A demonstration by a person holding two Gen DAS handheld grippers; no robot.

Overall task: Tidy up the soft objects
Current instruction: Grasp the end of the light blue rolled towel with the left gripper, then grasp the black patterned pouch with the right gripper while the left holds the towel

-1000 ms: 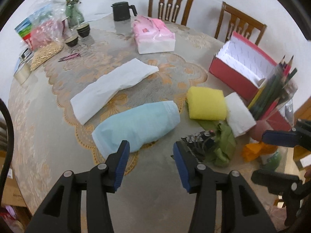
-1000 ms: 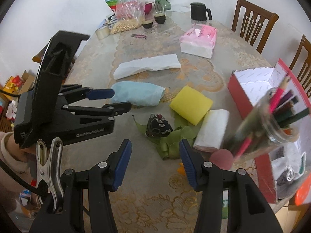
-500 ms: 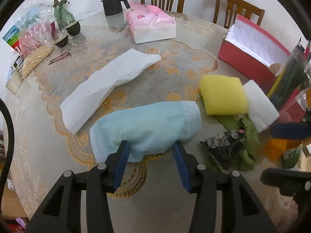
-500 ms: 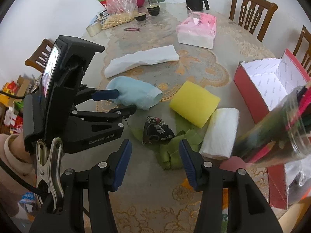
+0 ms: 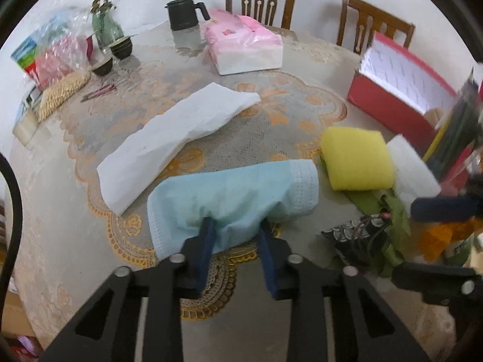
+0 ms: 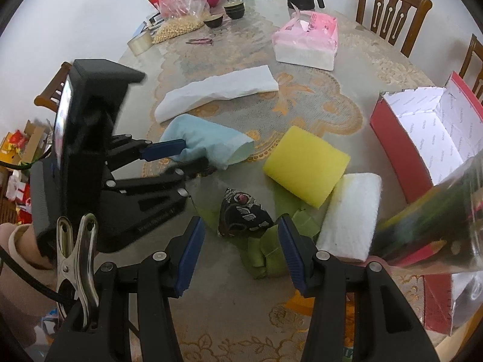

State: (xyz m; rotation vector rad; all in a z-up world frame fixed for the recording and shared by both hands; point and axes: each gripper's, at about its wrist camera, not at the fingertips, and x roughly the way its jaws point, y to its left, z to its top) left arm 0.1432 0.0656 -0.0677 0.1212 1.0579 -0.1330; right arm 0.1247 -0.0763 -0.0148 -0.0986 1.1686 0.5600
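Since earlier frame, left claw advanced onto pale blue folded cloth; fingers narrowed, now pinching cloth's near edge on worktop. Right claw wide open, holding nothing, hovering near black patterned fabric pouch lying on green ribbon. Yellow sponge block touches white sponge block. Red cardboard box open, white interior. Clear jar holds coloured pencils.

Black plastic gripper frames, blue fingers, silver screws, metal clip.
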